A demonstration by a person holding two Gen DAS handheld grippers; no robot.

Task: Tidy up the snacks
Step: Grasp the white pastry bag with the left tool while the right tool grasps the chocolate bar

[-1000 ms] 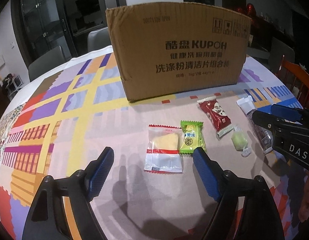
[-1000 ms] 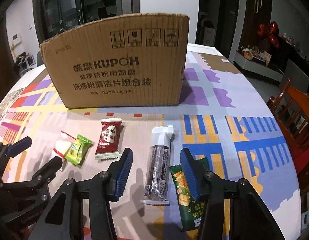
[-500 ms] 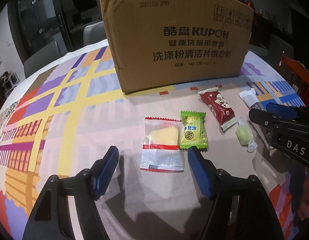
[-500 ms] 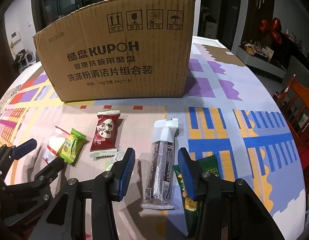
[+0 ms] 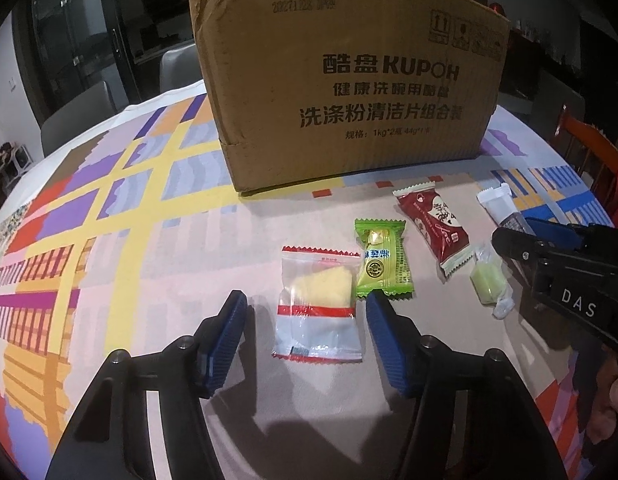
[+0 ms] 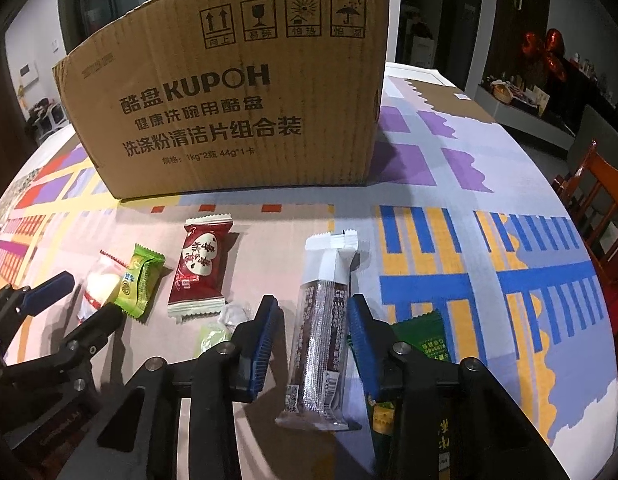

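A clear packet with a yellow cake (image 5: 319, 312) lies on the table between the open fingers of my left gripper (image 5: 307, 308). A light green packet (image 5: 383, 262) touches its right side. A red packet (image 5: 431, 230) and a small pale green candy (image 5: 487, 280) lie further right. My right gripper (image 6: 311, 312) is open around a long brown and white bar (image 6: 323, 332). A dark green packet (image 6: 423, 336) lies partly under its right finger. The cardboard box (image 5: 349, 76) stands behind the snacks.
The table has a bright patterned cloth (image 5: 109, 208). An orange wooden chair (image 6: 601, 196) stands at the right edge. The right gripper's body (image 5: 569, 276) shows in the left wrist view. The left gripper's body (image 6: 45, 320) shows in the right wrist view.
Both grippers have moved forward and down toward the snacks. The left fingers now flank the clear cake packet. The right fingers now flank the brown bar.
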